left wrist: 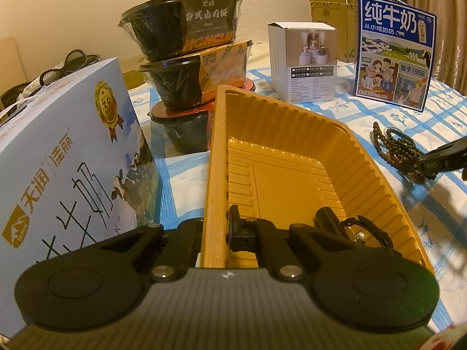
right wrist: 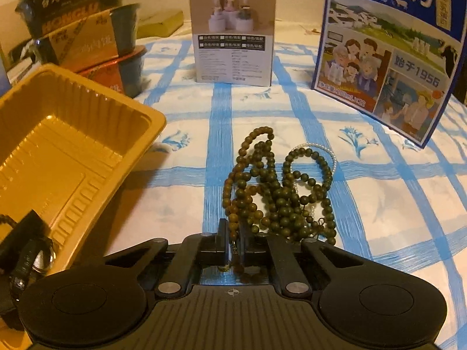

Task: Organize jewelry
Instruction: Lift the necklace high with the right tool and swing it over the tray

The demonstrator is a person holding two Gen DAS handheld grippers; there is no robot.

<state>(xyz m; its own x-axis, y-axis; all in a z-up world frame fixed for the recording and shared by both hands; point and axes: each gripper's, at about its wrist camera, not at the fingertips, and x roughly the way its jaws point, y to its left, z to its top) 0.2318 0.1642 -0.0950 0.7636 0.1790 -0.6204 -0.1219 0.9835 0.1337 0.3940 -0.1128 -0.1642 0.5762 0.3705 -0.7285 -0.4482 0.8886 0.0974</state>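
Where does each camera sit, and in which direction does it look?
Left wrist: on the left gripper, shut on the yellow tray rim, looking along the tray towards the stacked bowls.
Right wrist: on the right gripper, shut on the green bead necklace, facing the white box and blue milk carton.
Shared: tray, beads, bowls, both boxes, checked cloth.

Three stacked bowls (left wrist: 186, 67), three boxes (left wrist: 303, 61), one tray (left wrist: 292, 157).

Bare cloth (right wrist: 186, 198) between yellow tray (right wrist: 73, 134) and beads (right wrist: 277, 192), boxes (right wrist: 233, 29) crowding behind.
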